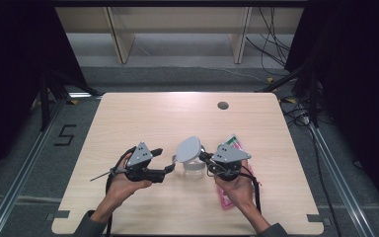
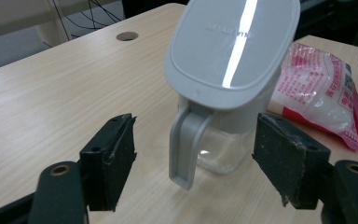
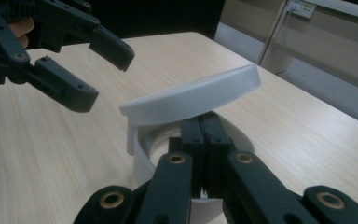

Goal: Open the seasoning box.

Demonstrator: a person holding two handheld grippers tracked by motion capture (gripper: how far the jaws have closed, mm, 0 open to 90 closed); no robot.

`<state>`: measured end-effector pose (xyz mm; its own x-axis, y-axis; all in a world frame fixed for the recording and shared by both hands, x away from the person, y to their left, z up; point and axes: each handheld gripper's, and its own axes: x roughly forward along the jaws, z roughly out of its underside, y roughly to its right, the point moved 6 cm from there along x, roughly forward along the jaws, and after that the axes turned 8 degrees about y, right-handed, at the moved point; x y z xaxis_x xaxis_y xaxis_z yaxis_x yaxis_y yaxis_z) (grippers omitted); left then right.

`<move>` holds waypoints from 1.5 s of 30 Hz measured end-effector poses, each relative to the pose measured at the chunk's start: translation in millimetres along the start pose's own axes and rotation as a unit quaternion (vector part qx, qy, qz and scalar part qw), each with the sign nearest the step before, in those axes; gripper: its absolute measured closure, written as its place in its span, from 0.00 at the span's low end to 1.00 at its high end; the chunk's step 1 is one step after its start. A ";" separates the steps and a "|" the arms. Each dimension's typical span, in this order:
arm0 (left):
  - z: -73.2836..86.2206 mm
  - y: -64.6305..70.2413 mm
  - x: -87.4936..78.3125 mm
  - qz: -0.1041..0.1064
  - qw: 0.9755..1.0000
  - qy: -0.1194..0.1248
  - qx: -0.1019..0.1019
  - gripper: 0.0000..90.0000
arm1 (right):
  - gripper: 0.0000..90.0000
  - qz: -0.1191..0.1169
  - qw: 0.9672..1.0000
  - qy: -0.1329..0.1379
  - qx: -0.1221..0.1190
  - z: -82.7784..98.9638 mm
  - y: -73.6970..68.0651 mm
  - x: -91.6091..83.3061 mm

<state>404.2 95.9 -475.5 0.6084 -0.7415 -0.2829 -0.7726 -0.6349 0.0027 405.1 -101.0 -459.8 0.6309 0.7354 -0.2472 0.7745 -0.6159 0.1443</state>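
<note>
A clear glass jar (image 1: 193,167) with a grey collar stands mid-table, its grey hinged lid (image 1: 188,148) tipped up. In the left gripper view the lid's tab (image 2: 186,144) hangs between the jaws of my left gripper (image 2: 196,154), which stand open and clear of it on both sides. My left gripper (image 1: 167,159) is just left of the jar. My right gripper (image 3: 200,123) is shut, and its tips reach over the jar's near rim (image 3: 142,158) under the raised lid (image 3: 191,95). Whether they touch anything I cannot tell. The right gripper (image 1: 202,157) comes in from the jar's right.
A pink and white sealed packet (image 2: 321,93) lies on the table (image 1: 143,118) to the right of the jar, partly under the right hand (image 1: 235,143). A round cable hole (image 1: 222,105) sits near the far edge. Shelf legs and floor cables lie beyond the table.
</note>
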 end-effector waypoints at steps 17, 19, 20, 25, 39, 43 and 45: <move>28.8 -15.2 -29.7 -0.045 0.999 0.002 -0.011 0.25 | 1.00 -0.030 0.999 0.004 -0.022 -13.8 -21.0 22.0; 30.5 -16.4 -31.7 -0.050 0.999 0.003 -0.015 0.25 | 1.00 -0.038 0.999 0.005 -0.029 -14.1 -24.5 25.2; 31.0 -17.6 -33.0 -0.054 0.998 0.002 -0.015 0.25 | 1.00 -0.041 0.999 0.005 -0.030 -14.3 -26.1 26.3; 31.9 -18.2 -35.7 -0.053 0.999 0.004 -0.011 0.25 | 0.99 -0.038 0.999 0.008 -0.022 -16.0 -25.1 25.1; 36.7 -2.6 -37.2 -0.036 0.999 0.003 -0.009 0.20 | 0.76 0.040 0.999 -0.016 0.013 6.4 47.1 -36.2; 39.1 0.1 -35.2 -0.032 0.999 0.000 -0.009 0.18 | 0.61 0.064 0.997 -0.029 0.039 16.8 69.6 -53.5; 40.1 0.6 -35.4 -0.032 0.999 -0.001 -0.011 0.18 | 0.52 0.079 0.995 -0.029 0.050 20.6 78.4 -59.1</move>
<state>374.9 130.5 -504.0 0.6564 -0.6983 -0.2856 -0.7275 -0.6861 0.0055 427.5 -198.5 -453.6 0.7389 0.6108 -0.2844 0.6550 -0.7502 0.0905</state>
